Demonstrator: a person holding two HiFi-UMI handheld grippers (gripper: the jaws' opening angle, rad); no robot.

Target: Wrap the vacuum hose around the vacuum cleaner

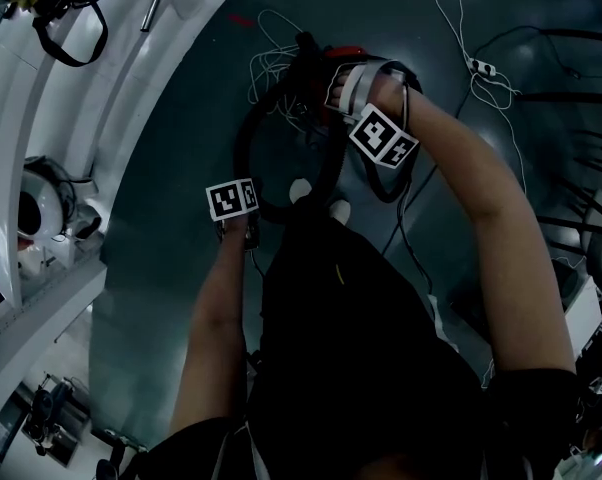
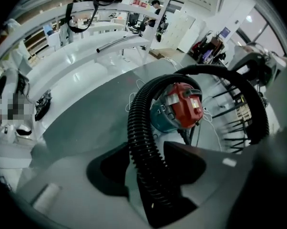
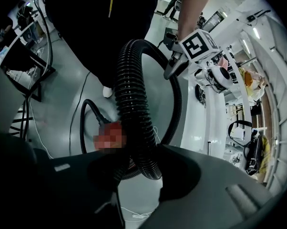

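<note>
Left gripper view shows your left gripper (image 2: 146, 157) clamped on the black ribbed plastic vacuum hose (image 2: 136, 120). The hose climbs out of the jaws and curves over to the red-and-teal canister vacuum cleaner (image 2: 179, 109), which sits on the grey floor (image 2: 86, 123). Your right gripper (image 3: 134, 171) is closed on the same hose further along. Between the two grips the hose arches in a free loop, not yet laid round the body.

Expect the hose to be light and bendy but springy: it will probably fight a tight curve and try to uncoil once you let go. The ribs should give the pads good purchase, so it is unlikely to slip. Hold it on the corrugated span, close to the stretch you are about to lay down. The canister looks heavier, yet a hard tug may drag or tip it.

You have one hose, one vacuum cleaner and two grippers.
</note>
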